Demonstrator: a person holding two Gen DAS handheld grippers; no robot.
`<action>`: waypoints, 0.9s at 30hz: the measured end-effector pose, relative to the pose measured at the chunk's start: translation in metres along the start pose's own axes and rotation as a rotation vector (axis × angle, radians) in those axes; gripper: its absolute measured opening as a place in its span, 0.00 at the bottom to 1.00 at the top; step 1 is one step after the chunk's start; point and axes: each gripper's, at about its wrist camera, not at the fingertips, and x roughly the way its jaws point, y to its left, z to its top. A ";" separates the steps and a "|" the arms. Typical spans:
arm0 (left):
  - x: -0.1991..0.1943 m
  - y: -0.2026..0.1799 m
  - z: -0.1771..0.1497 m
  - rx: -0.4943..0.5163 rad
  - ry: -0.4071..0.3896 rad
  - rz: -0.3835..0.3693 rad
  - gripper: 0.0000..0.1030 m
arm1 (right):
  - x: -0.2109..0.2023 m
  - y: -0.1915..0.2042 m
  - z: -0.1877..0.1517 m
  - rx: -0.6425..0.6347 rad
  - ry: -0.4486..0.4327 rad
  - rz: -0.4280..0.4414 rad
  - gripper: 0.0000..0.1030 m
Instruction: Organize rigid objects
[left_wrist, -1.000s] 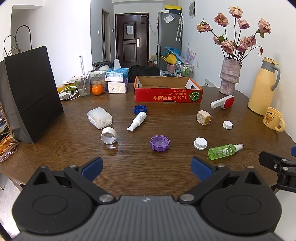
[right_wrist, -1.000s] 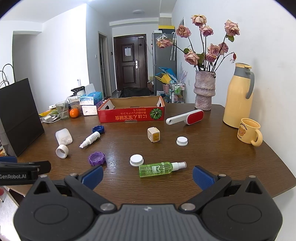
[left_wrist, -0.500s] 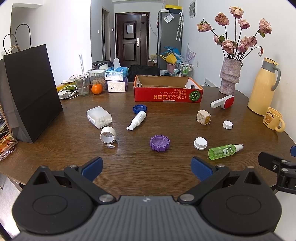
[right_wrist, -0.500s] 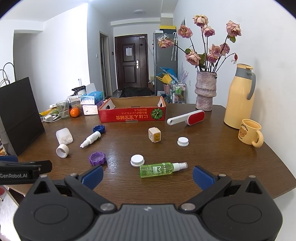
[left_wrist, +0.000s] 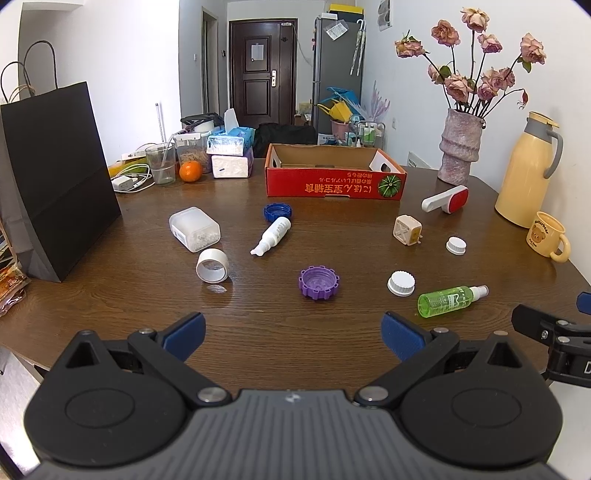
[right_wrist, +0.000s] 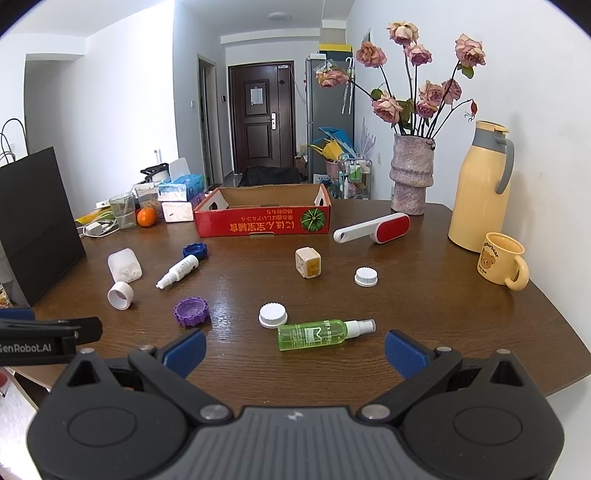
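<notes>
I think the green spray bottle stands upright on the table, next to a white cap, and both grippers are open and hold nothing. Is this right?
Not quite: the green spray bottle lies on its side, nozzle toward the right, as the right wrist view shows. The rest holds: a white cap sits beside it, and the left gripper and right gripper are open and empty.

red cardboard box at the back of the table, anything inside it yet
Nothing shows inside the red cardboard box: only its bare brown inner walls are visible in both wrist views. Its front wall hides the floor, so a low item could lie there unseen.

green spray bottle (right_wrist: 325, 333) lying sideways, purple cap (right_wrist: 190, 311) upturned; red box (right_wrist: 262, 218) open
</notes>
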 end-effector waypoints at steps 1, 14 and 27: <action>0.002 0.001 0.001 -0.003 0.001 0.000 1.00 | 0.002 0.000 0.000 -0.001 0.003 -0.001 1.00; 0.031 0.014 0.010 -0.035 0.047 -0.003 1.00 | 0.032 0.001 0.008 -0.003 0.062 -0.011 1.00; 0.078 0.021 0.018 -0.047 0.118 -0.006 1.00 | 0.088 -0.004 0.010 0.012 0.180 -0.036 1.00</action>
